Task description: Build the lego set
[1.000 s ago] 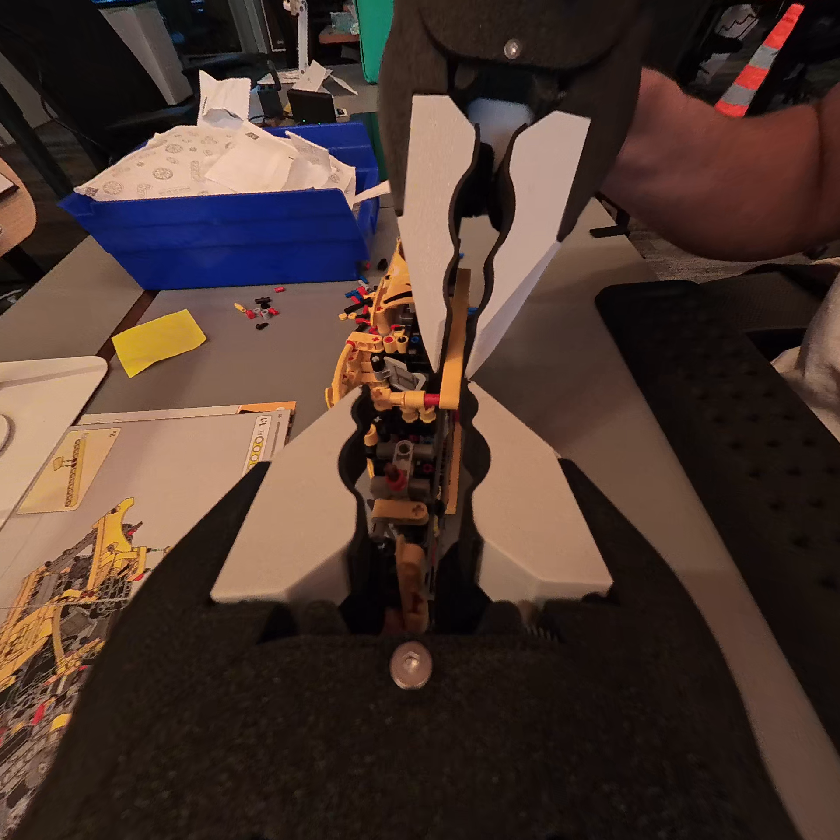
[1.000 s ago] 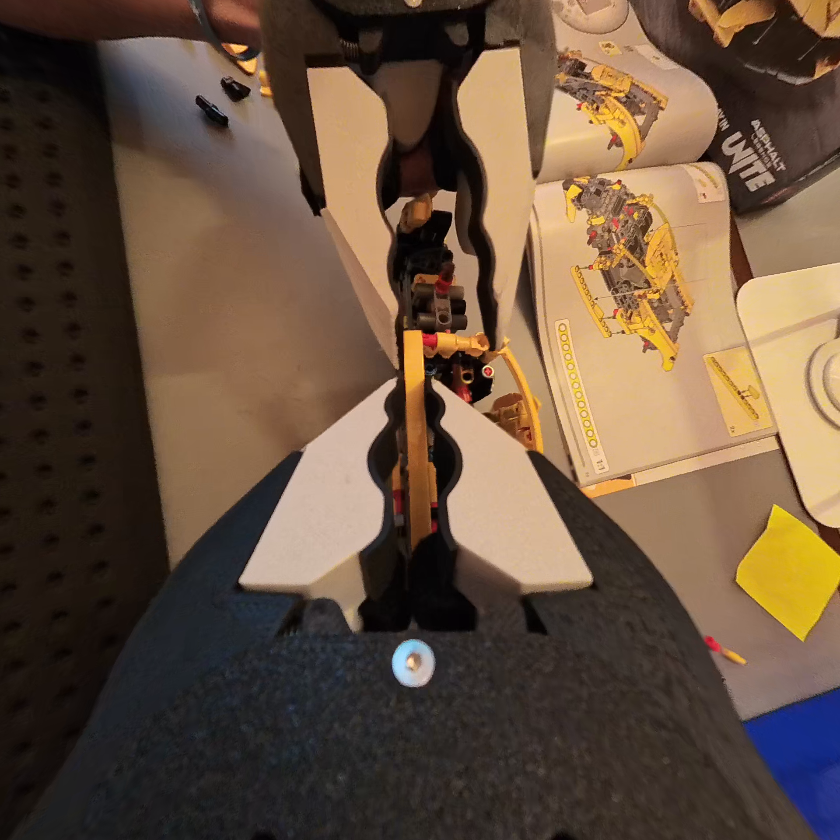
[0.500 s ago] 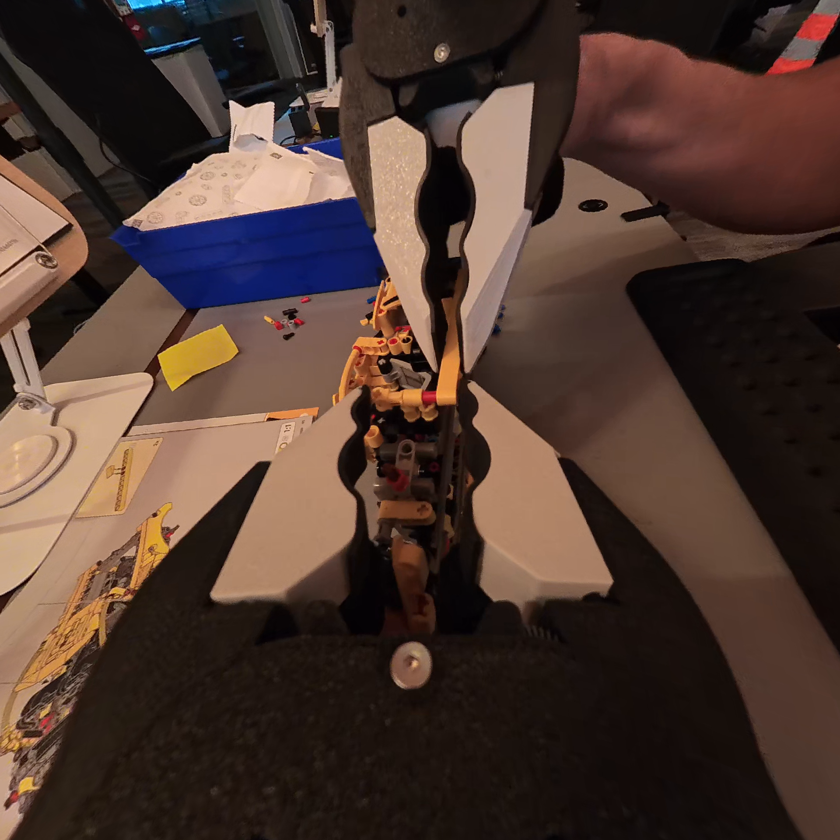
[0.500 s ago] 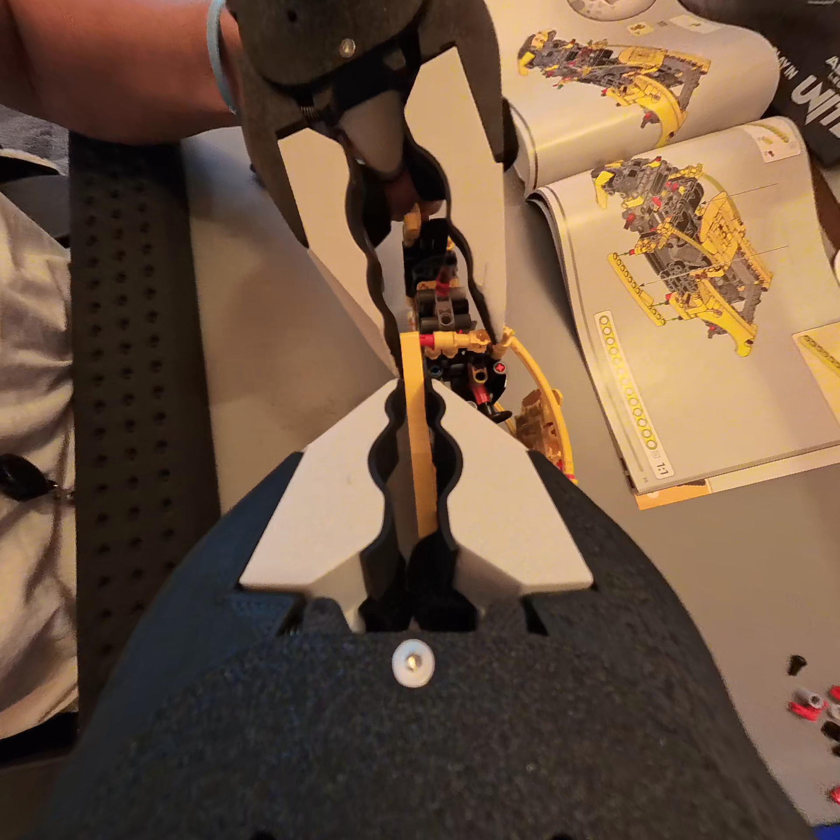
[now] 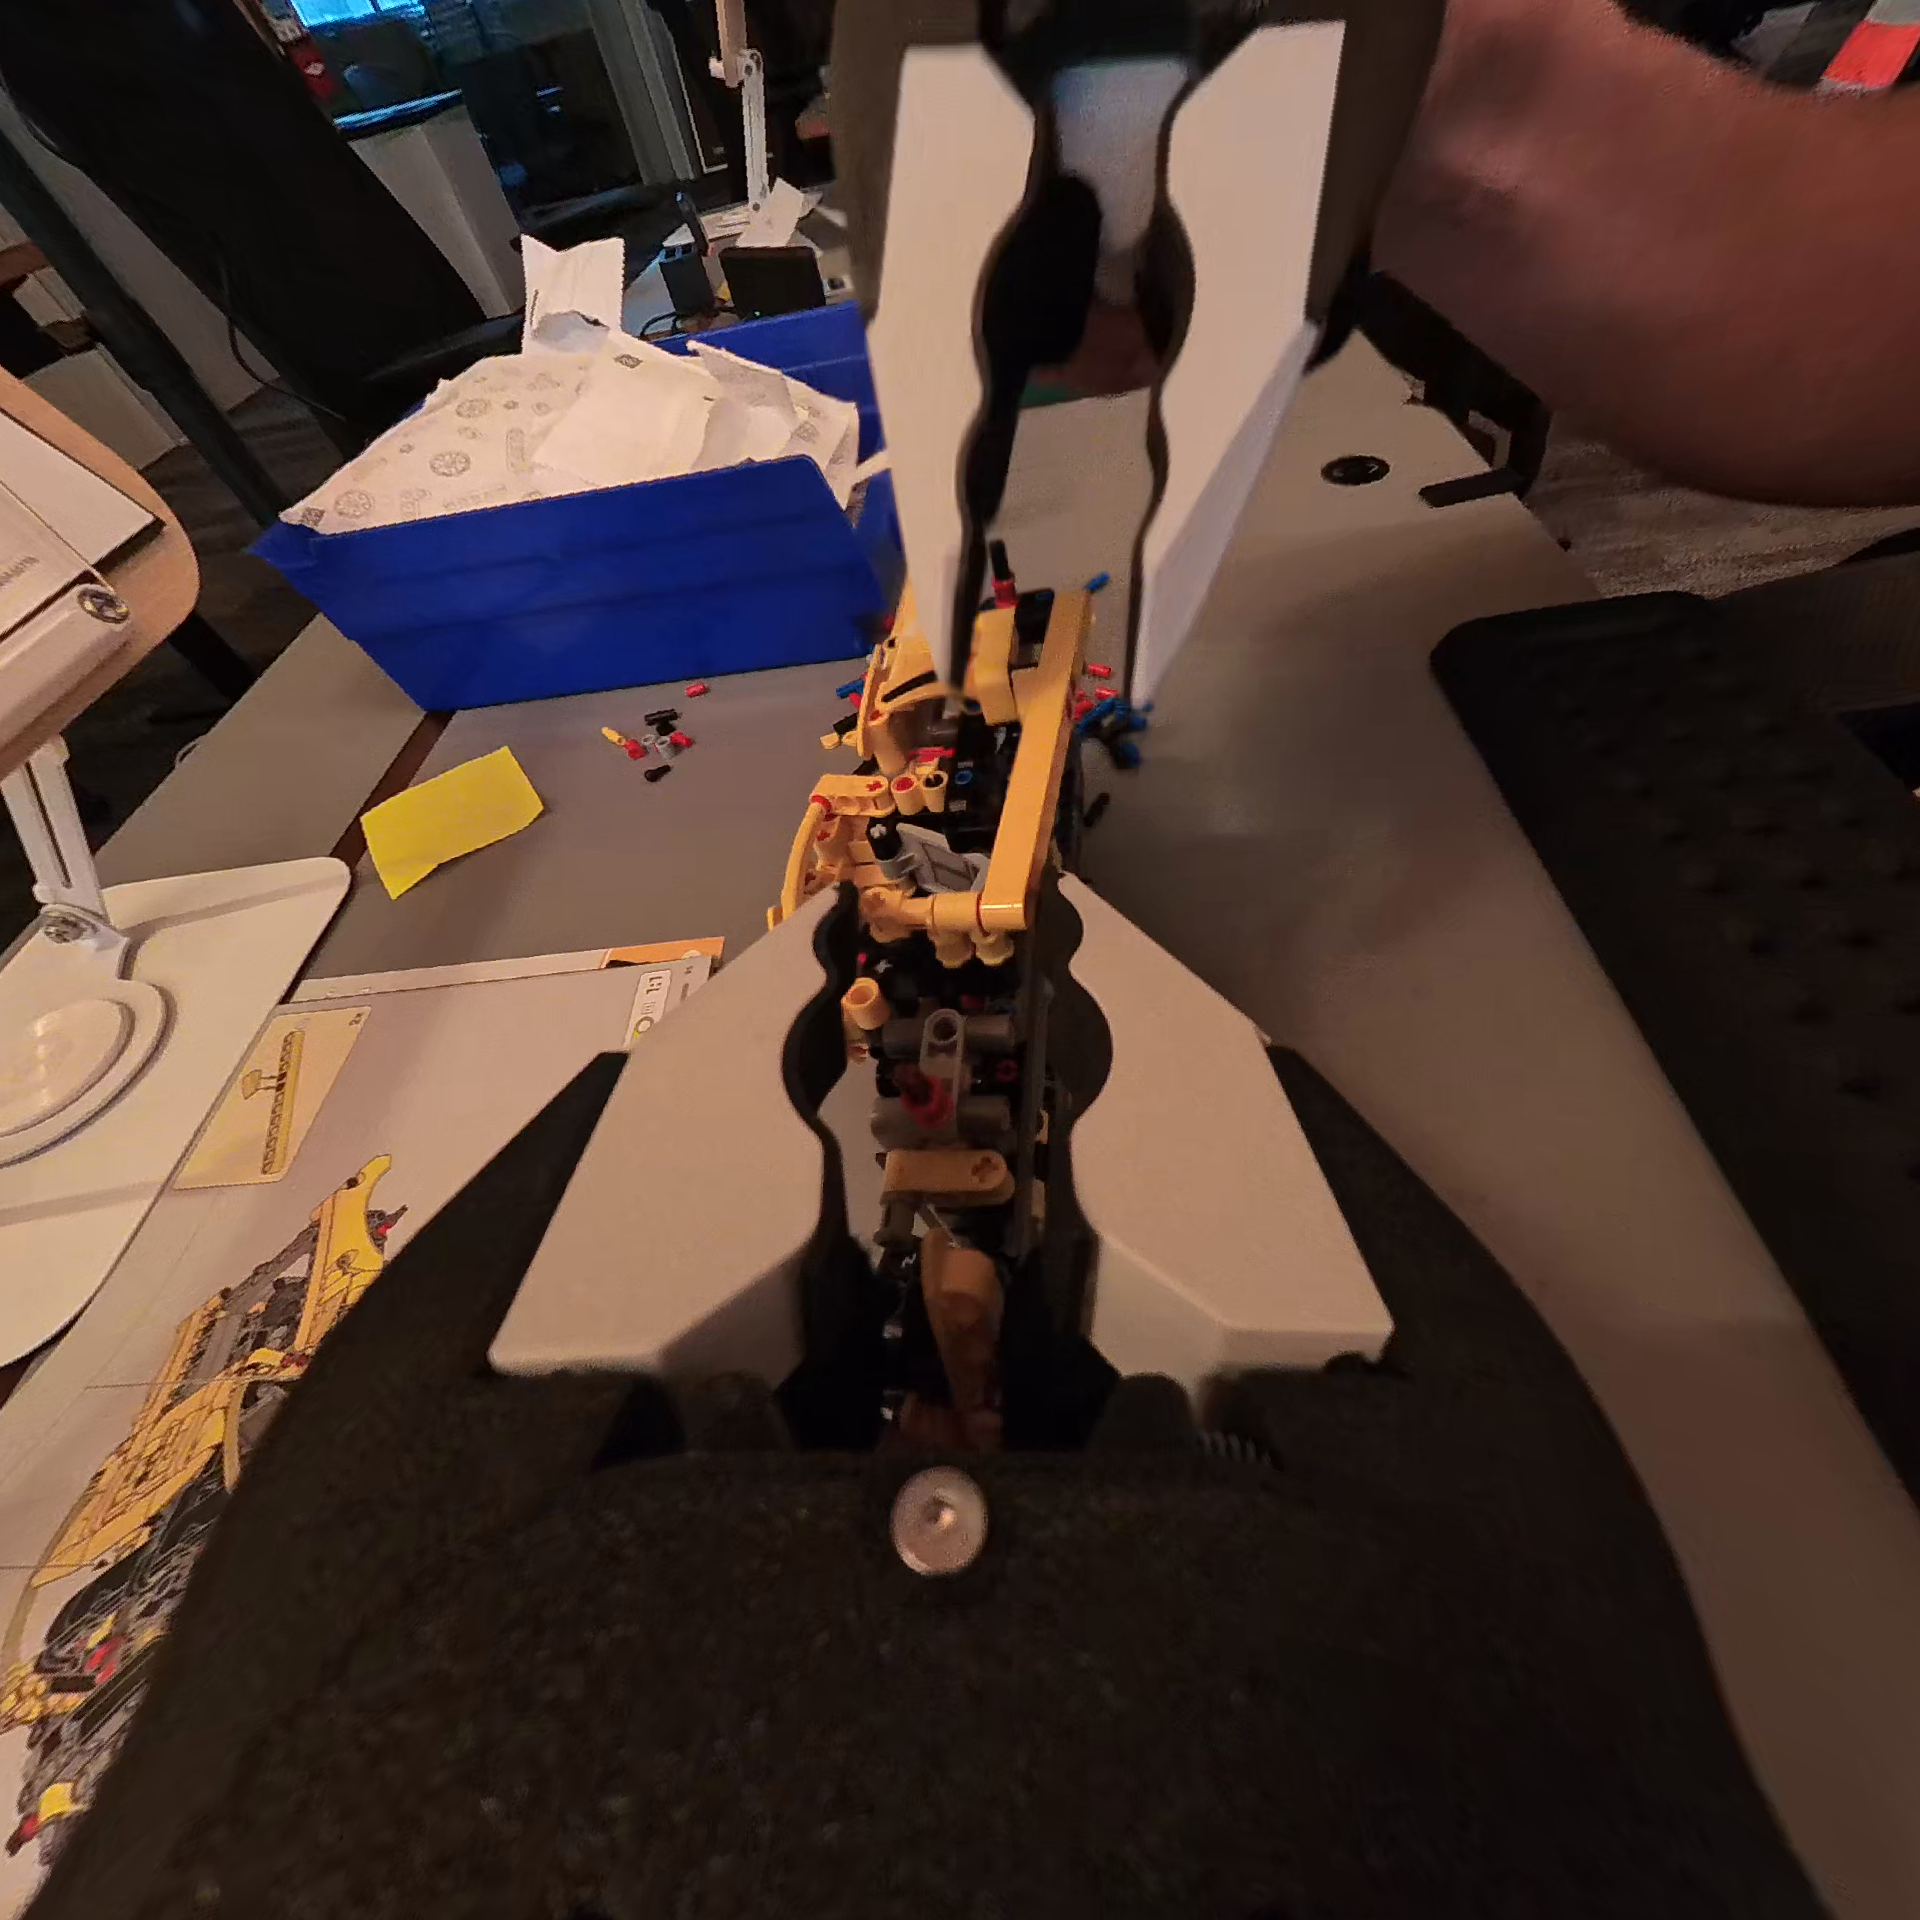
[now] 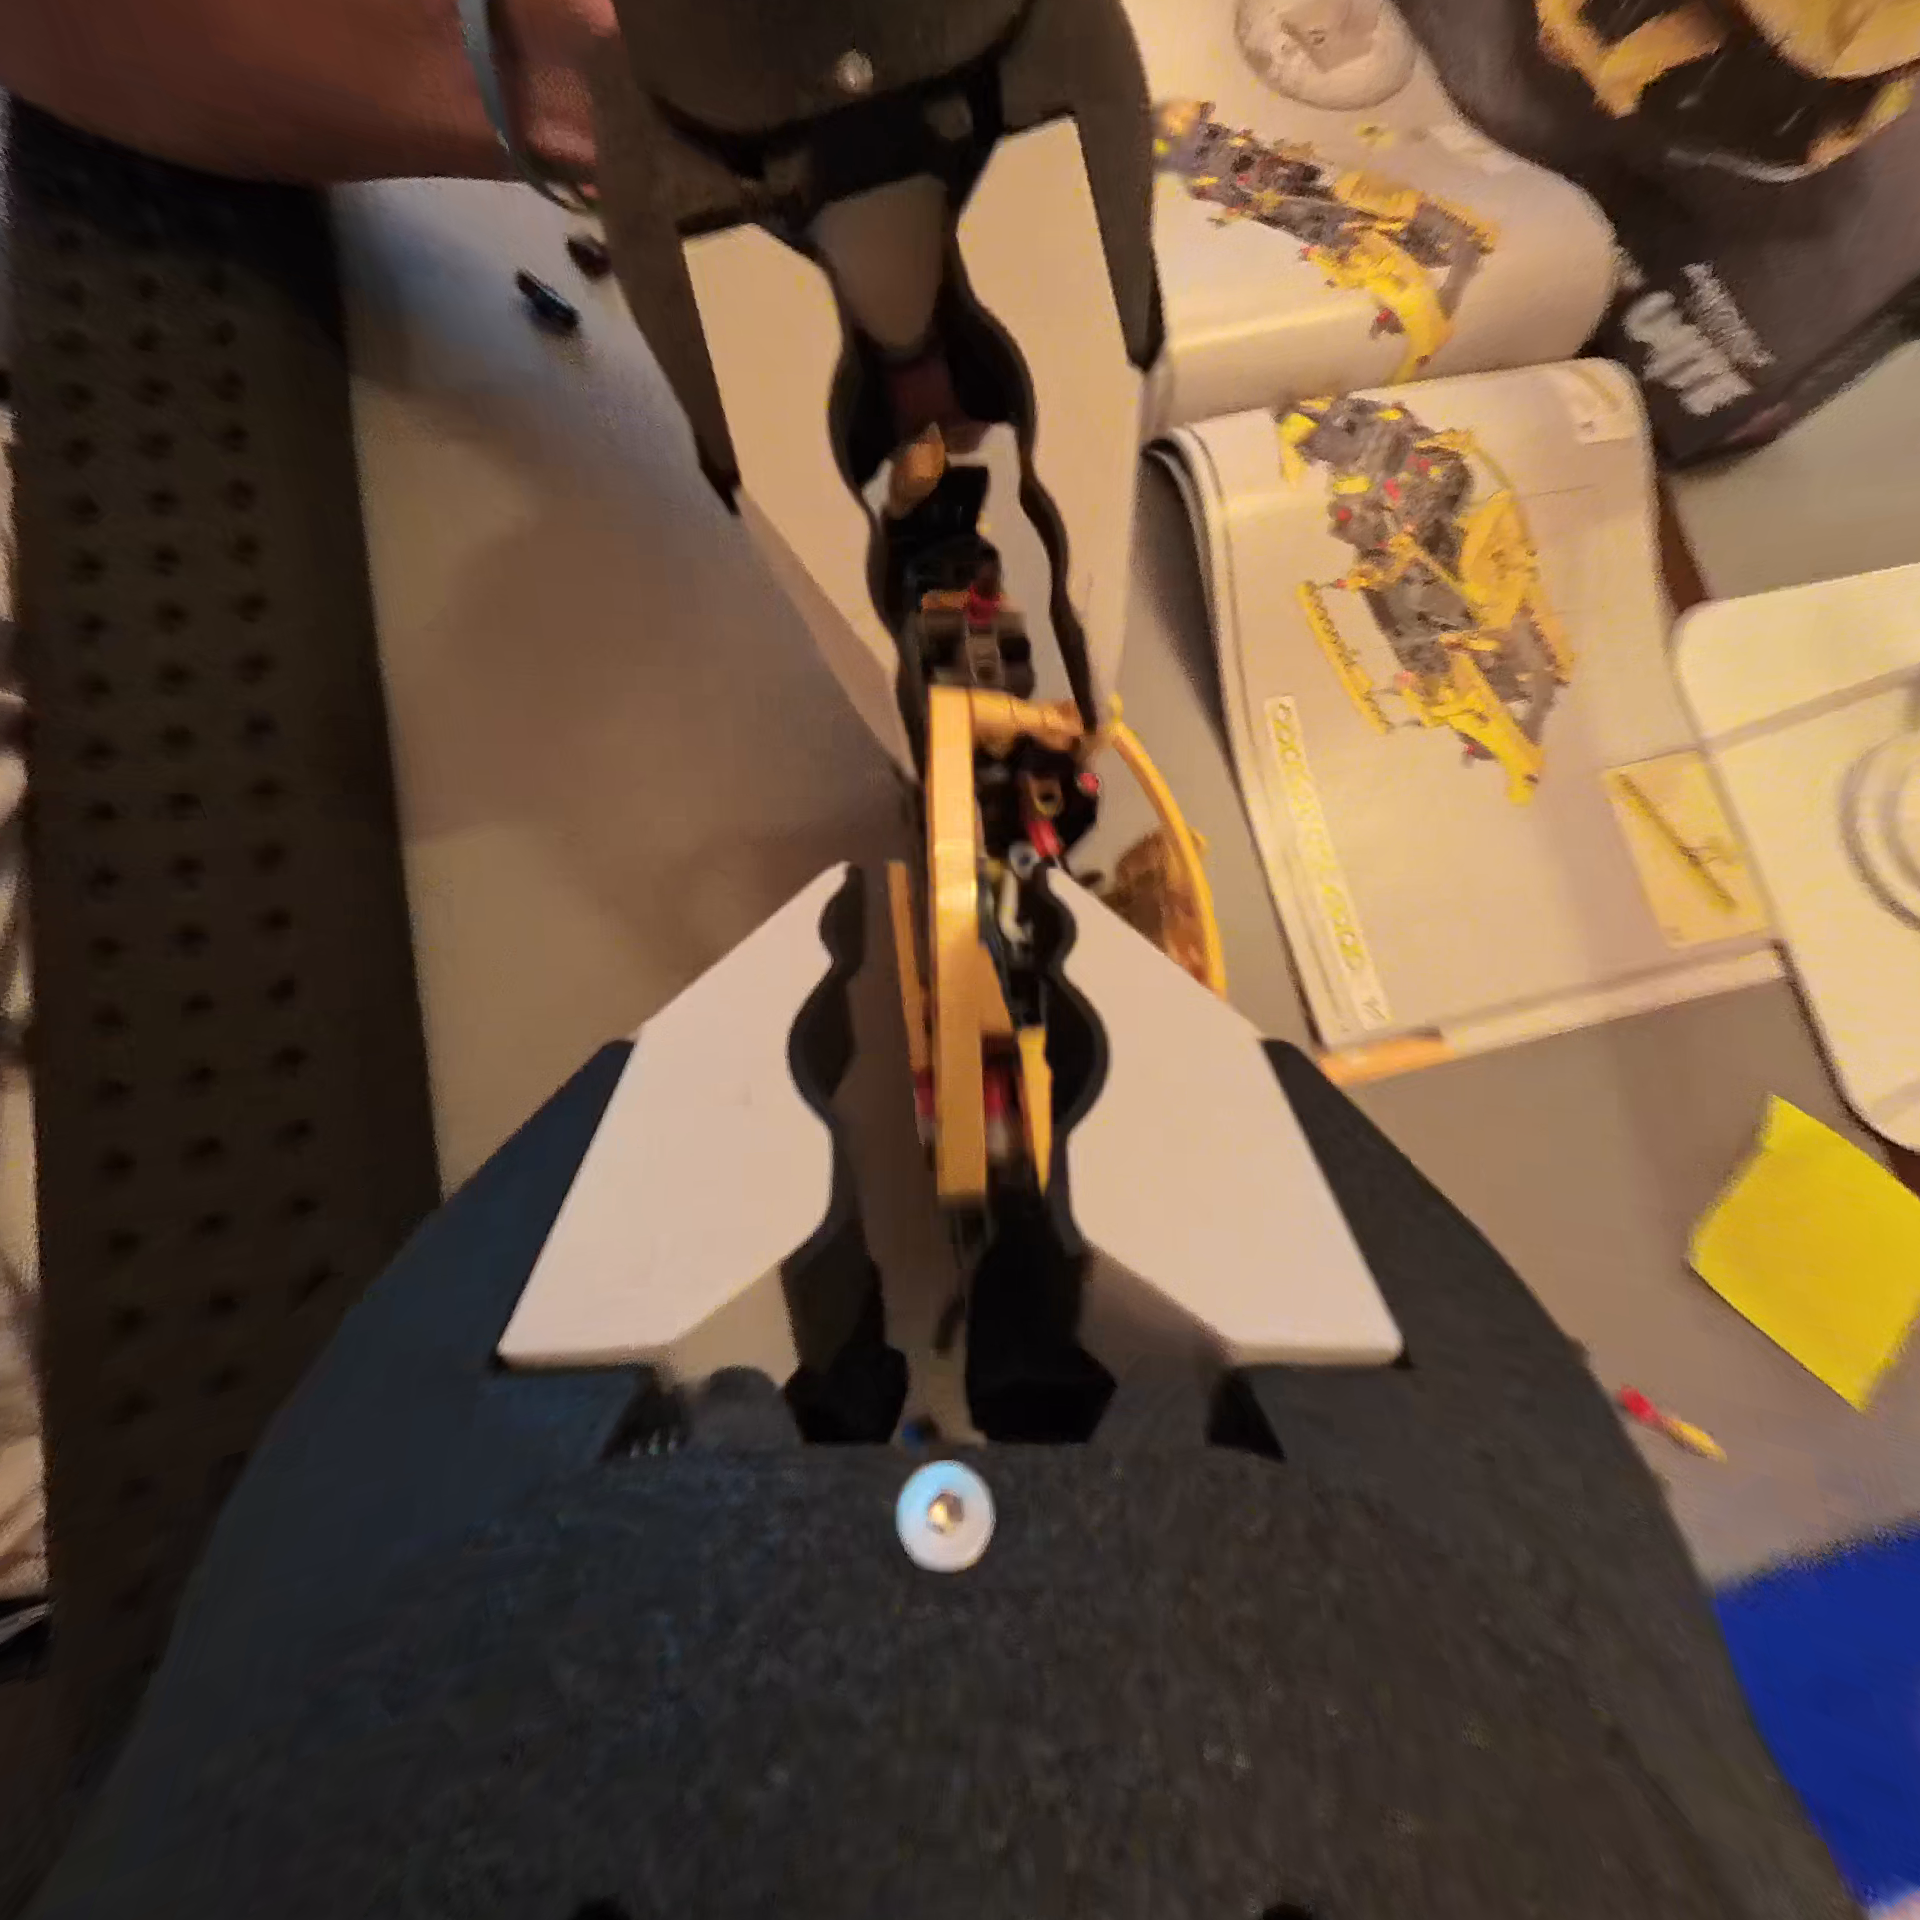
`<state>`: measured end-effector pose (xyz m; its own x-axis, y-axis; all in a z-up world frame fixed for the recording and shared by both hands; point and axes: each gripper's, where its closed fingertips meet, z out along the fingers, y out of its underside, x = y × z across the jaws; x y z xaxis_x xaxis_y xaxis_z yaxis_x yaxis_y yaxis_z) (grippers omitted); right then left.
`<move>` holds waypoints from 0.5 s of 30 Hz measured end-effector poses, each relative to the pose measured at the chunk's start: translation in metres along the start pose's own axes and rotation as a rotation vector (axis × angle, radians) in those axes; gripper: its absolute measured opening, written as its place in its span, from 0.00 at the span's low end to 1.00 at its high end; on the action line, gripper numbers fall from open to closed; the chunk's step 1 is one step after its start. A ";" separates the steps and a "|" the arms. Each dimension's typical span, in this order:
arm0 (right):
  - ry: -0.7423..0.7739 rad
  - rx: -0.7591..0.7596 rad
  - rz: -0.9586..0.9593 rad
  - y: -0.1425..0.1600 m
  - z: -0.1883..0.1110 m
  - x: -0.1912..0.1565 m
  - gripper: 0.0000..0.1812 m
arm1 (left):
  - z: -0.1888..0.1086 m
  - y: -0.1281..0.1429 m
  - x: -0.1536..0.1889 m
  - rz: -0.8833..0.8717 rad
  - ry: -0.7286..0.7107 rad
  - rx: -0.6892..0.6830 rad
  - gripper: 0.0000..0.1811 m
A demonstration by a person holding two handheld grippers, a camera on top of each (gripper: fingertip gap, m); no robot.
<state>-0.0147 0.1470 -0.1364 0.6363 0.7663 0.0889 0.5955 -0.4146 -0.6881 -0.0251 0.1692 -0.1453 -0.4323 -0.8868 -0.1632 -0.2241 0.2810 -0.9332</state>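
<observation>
Between the earlier frames and this one, the right gripper [image 5: 1049,644] had spread its fingers apart: 0.5 s before, they pinched the long yellow beam [image 5: 1034,758], and now the beam stood between them with a gap on each side. One fingertip seemed to touch the yellow top of the model, the other hung clear beside it.

At this moment the left gripper [image 5: 940,914] was clenched on the lego model [image 5: 935,1039], its pale fingers [image 5: 675,1174] pressed against the dark core of the build, which it held above the grey table [image 5: 1299,935]. In the right wrist view, the right gripper's own fingers [image 6: 727,1143] were released, the beam lying loose in the gap and the model's far end running into the left gripper [image 6: 997,727].

Judging by this, the beam had just been seated and the right claw was letting go. To do it well, the left should hold the model firmly and not twist it, while the right backs off straight along the beam so no fingertip drags the beam off its pins. The joint near the beam's lower end deserves a check; whether it sat fully home could not be told.

An open instruction booklet [image 6: 1455,707], a blue bin [image 5: 582,582], a yellow note [image 5: 452,821] and loose small parts [image 5: 655,740] lay on the table.
</observation>
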 end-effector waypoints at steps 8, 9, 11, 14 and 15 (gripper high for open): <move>0.127 0.040 -0.007 0.041 -0.033 0.025 0.43 | 0.000 0.000 0.000 -0.022 0.000 -0.045 0.19; 0.113 0.019 -0.010 0.045 -0.029 0.028 0.45 | 0.000 0.000 0.000 -0.018 -0.003 -0.047 0.19; 0.050 -0.040 0.010 0.051 -0.022 0.030 0.46 | 0.000 0.000 0.000 -0.015 -0.004 -0.054 0.19; -0.068 -0.067 0.046 0.054 -0.014 0.025 0.37 | -0.003 0.000 -0.002 -0.004 -0.008 -0.090 0.20; -0.088 -0.072 0.046 0.055 -0.013 0.024 0.34 | -0.005 -0.002 -0.003 -0.003 -0.011 -0.099 0.21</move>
<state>0.0396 0.1359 -0.1626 0.6203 0.7843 -0.0072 0.6021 -0.4821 -0.6364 -0.0279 0.1729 -0.1408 -0.4220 -0.8916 -0.1642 -0.3110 0.3125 -0.8976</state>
